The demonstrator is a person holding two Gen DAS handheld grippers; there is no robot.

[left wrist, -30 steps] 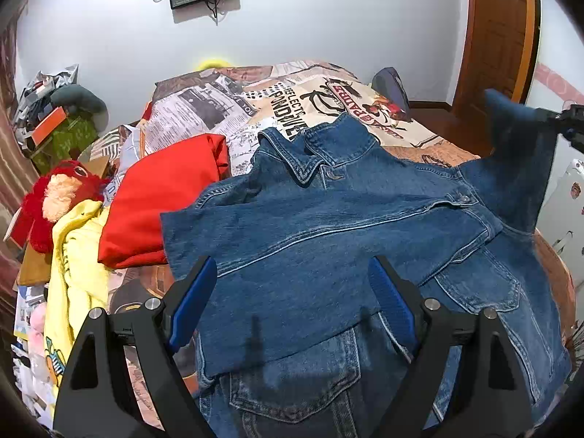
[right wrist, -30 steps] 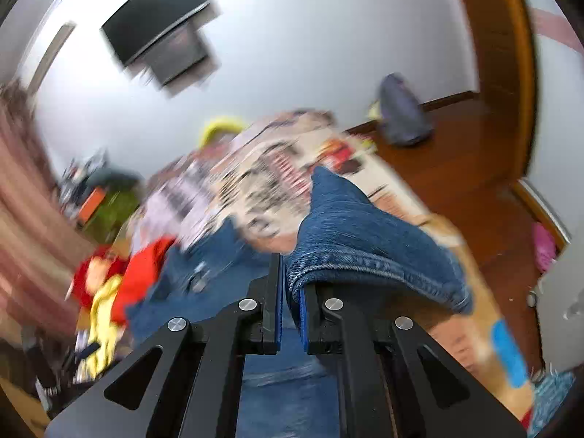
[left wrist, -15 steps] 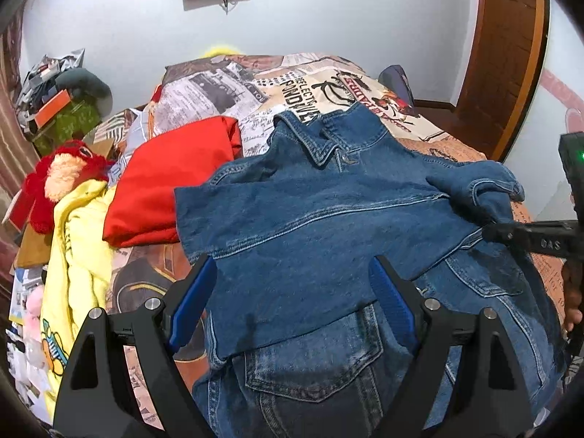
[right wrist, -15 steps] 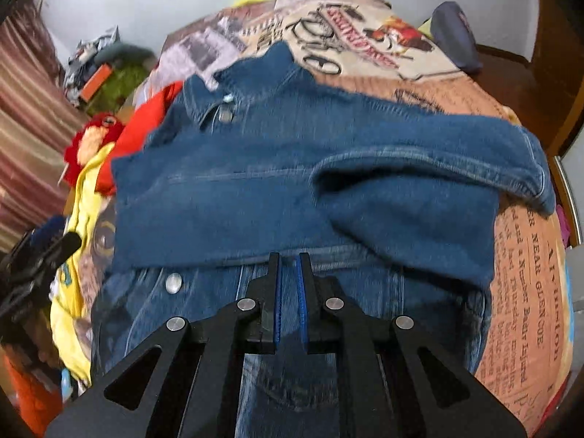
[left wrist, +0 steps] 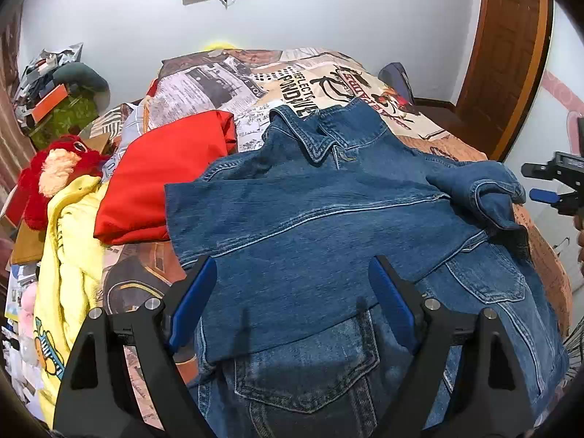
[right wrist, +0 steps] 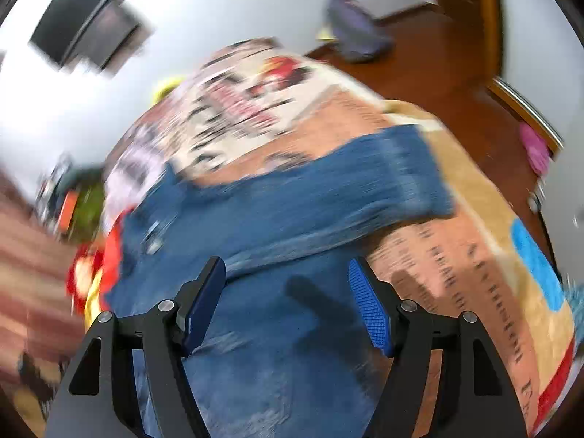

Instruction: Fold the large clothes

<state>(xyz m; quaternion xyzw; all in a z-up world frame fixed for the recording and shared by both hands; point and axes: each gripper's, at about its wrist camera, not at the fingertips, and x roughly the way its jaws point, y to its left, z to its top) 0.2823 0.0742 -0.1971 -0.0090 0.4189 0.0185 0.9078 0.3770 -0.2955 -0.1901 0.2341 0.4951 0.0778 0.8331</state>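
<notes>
Across the middle of the left wrist view, the denim jacket (left wrist: pixel 328 219) lies front-up on the patterned bed cover (left wrist: pixel 255 84), collar toward the top of the frame, one sleeve (left wrist: pixel 485 189) folded in across the chest at the right. The left gripper (left wrist: pixel 292 303) hovers above the lower hem with its jaws wide apart and nothing between them. In the blurred right wrist view, the right gripper (right wrist: pixel 288 306) has just been opening; its jaws now stand apart over the denim with no cloth between them. Denim like this looks heavy and stiff enough to hold a crease, yet limp over long spans, so it should drape rather than slip. Thick seams, the hem corners and the shoulder line look like the surest places to pinch for the next fold. A red garment (left wrist: pixel 164 179) lies just beside the jacket at left.
</notes>
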